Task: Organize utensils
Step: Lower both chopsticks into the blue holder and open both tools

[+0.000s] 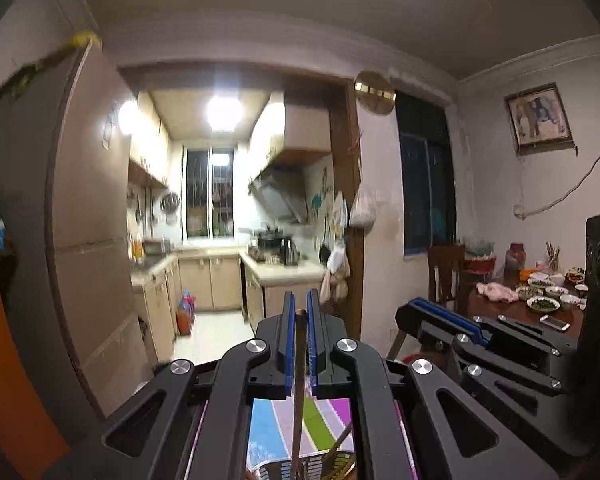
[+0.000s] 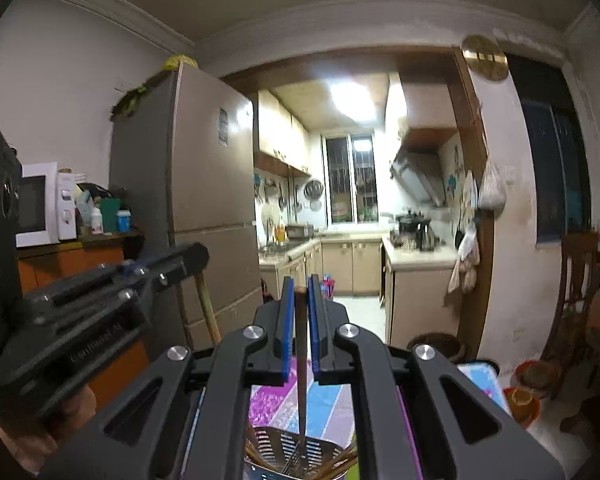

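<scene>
Holding one chopstick in each tool, we have both sticks pointing down toward the slotted holder (image 2: 296, 454) that sits below on a striped mat (image 2: 272, 402). The left tool (image 1: 300, 312) is clamped on a chopstick (image 1: 299, 380), and the right tool (image 2: 300, 294) is clamped on its own chopstick (image 2: 301, 360), whose tip looks to be at or just inside the holder's rim. More chopsticks already lean in the holder. We judge the risk to be a tip catching on the rim or on a slot, or jamming against the leaning sticks, which could tip the holder. The two tools are near each other and could collide as we lower them.
</scene>
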The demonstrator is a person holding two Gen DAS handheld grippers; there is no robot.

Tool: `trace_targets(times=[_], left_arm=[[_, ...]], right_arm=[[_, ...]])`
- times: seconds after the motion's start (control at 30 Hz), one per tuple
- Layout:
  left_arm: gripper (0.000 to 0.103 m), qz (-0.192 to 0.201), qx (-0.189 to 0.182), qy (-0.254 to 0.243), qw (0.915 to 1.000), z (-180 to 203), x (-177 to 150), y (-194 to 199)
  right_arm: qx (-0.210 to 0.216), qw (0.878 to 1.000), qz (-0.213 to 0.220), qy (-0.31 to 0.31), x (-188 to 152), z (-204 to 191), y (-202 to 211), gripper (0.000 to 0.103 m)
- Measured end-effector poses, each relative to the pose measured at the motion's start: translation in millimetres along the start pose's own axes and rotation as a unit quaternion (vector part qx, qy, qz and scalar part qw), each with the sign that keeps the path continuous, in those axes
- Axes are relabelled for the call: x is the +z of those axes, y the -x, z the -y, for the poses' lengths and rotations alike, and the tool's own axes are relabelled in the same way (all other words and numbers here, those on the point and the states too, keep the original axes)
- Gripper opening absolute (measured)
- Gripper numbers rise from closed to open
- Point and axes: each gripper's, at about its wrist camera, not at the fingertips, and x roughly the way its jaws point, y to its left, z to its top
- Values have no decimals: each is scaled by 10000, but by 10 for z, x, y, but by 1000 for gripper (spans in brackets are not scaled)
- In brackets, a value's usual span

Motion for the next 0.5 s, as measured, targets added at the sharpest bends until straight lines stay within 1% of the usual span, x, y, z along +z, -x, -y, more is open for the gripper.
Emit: trace_targets(times=[0.03, 0.1, 0.17, 0.23, 0.33, 0.43, 0.47, 0.5], left_arm=[[7, -74, 36, -29, 10000, -20, -122, -104], [7, -247, -33, 52, 9997, -86, -328, -254], [7, -410, 12, 114, 9991, -166, -526, -378], [7, -608, 79, 160, 9980, -236, -732, -507], [7, -844, 242, 206, 9959, -297, -979, -608], [8, -997, 287, 280, 9942, -364, -1136, -635], [9, -1018, 342, 266, 9939, -373, -1160, -625], [13, -1039, 412, 255, 9934, -385, -1167, -613]], right_arm=[[-6, 10000, -76, -29, -57, 9, -56, 5], [-26, 9996, -274, -104, -261, 47, -201, 5], [-60, 9989, -425, -178, -429, 81, -299, 5], [-7, 9975, -597, -369, -582, 135, -382, 5], [81, 9938, -865, -689, -827, 236, -507, 6], [28, 9911, -1012, -865, -996, 281, -551, 6], [-26, 9902, -1082, -885, -1030, 291, -570, 9], [-108, 9901, -1103, -866, -1039, 292, -562, 25]])
